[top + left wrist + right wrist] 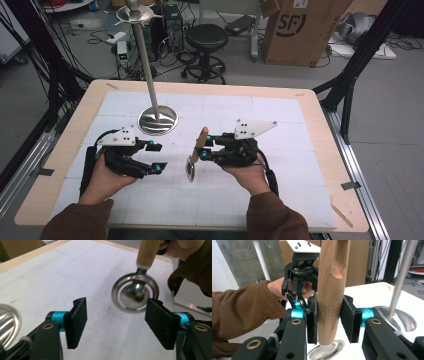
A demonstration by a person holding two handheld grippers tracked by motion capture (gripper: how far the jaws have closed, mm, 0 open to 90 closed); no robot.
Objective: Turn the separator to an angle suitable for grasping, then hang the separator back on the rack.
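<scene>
A utensil with a wooden handle (201,140) and a round metal ring head (190,170) hangs head-down over the white mat, slightly tilted. My right gripper (207,147) is shut on the handle (332,277), both pads pressing its lower part just above the metal head (327,350). My left gripper (157,157) stands to the left of the utensil with its jaws open and nothing between them. In the left gripper view, the ring head (135,293) hovers just beyond the open left gripper (116,322), near its right pad, apart from it.
A metal stand with a round base (157,120) and a tall pole (145,55) topped by hooks stands on the mat behind the left gripper. The white mat (280,115) covers a wooden table (320,125). Beyond it are a stool (206,37) and a cardboard box (300,30).
</scene>
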